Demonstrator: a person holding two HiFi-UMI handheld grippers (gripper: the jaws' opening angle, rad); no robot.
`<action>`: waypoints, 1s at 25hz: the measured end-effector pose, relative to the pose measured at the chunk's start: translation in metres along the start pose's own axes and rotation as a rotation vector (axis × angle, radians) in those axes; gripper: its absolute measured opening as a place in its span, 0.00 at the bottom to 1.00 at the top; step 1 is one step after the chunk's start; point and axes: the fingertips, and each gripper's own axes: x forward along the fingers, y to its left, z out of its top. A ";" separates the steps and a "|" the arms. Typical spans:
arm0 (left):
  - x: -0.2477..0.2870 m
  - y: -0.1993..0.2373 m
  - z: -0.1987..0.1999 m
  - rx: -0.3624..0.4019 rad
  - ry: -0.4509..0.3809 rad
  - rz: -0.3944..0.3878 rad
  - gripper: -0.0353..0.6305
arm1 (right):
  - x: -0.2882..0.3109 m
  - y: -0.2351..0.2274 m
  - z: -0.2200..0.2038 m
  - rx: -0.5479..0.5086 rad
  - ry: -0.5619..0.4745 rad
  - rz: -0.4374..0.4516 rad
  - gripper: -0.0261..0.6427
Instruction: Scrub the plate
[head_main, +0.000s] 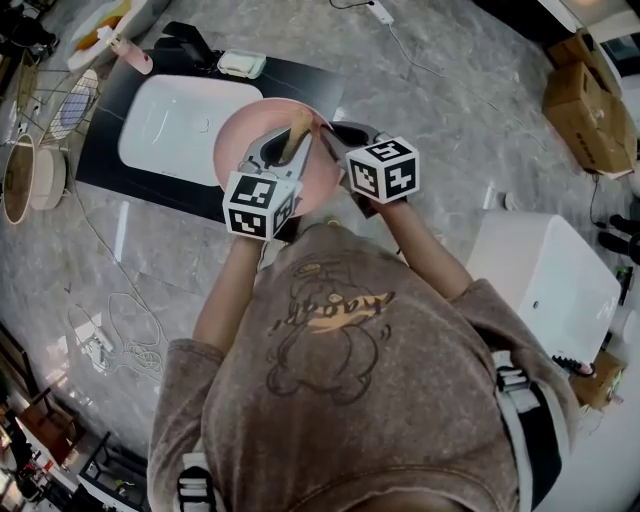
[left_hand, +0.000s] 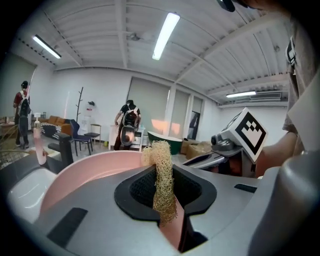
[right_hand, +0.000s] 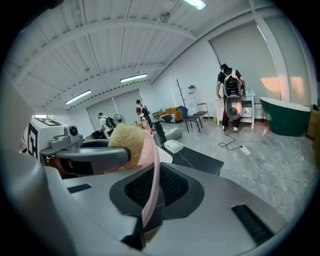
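Over the sink (head_main: 180, 130), the right gripper (head_main: 335, 135) clamps the pink plate (head_main: 240, 150) by its rim at 4 o'clock. The left gripper (head_main: 287, 148), pinching an upright loofah (left_hand: 162, 180), meets its face from 6 o'clock.

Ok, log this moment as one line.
right tool: shut on rim of round pink plate | left tool: shut on tan fibrous loofah scrubber, at plate face | plate: held up near white rectangular basin
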 end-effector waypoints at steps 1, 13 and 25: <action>0.003 -0.003 -0.002 0.001 0.009 -0.009 0.17 | -0.002 0.001 0.001 0.001 -0.004 0.000 0.07; 0.016 -0.015 -0.007 -0.072 0.034 -0.095 0.17 | -0.017 0.008 0.000 -0.019 -0.019 0.014 0.07; 0.008 0.002 0.003 -0.006 0.048 -0.059 0.17 | -0.020 0.013 0.008 -0.041 -0.034 0.028 0.08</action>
